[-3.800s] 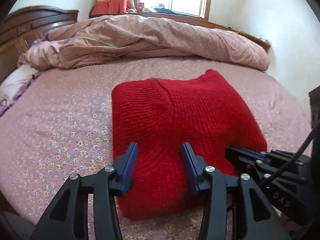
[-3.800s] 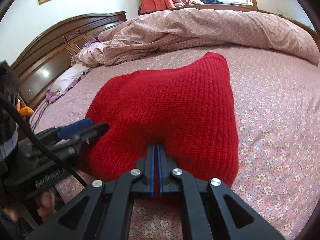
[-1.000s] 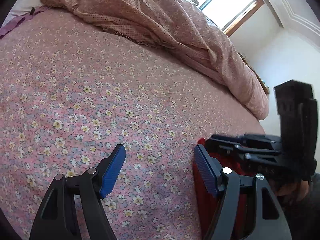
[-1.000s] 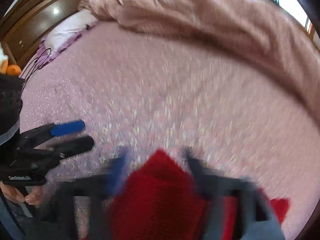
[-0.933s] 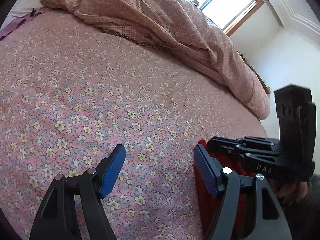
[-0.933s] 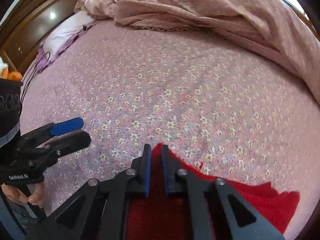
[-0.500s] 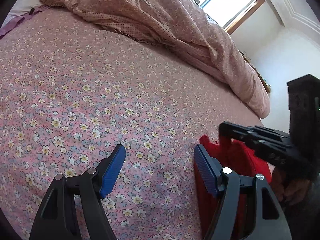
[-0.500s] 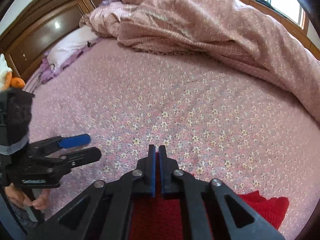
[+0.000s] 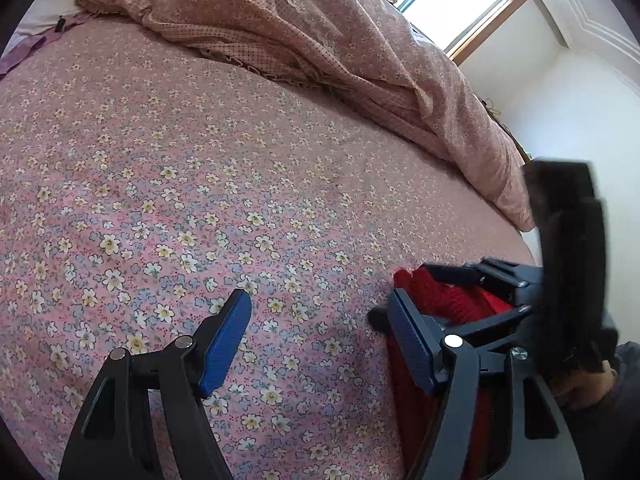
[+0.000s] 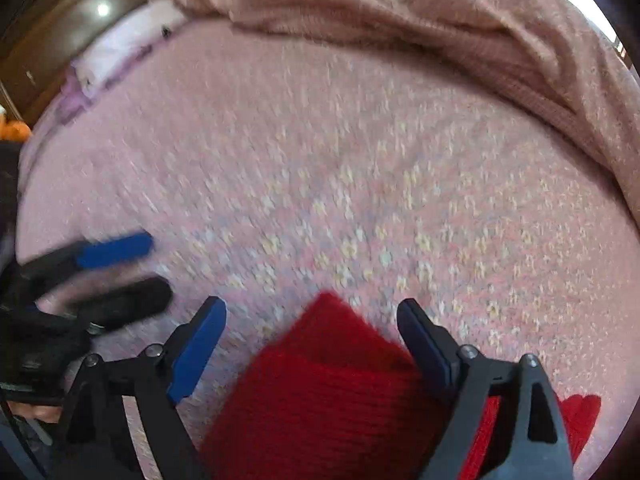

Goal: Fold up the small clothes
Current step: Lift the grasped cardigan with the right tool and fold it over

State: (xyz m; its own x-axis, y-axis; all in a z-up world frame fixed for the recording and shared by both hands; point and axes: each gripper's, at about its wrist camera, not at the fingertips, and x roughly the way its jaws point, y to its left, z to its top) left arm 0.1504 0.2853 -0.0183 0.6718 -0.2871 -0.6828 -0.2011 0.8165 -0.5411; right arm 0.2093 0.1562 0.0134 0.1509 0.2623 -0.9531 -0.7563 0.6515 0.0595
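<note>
The red knit sweater (image 10: 332,392) lay bunched at the near edge of the bed (image 9: 200,184), a corner poking up between your right claw's (image 10: 310,340) spread fingers. That claw stood wide, holding nothing; your left claw (image 9: 320,332) was equally wide over bare sheet beside the garment. You looked mid-fold, grip released. Next you would need to pick a fresh edge and close firmly on it.
</note>
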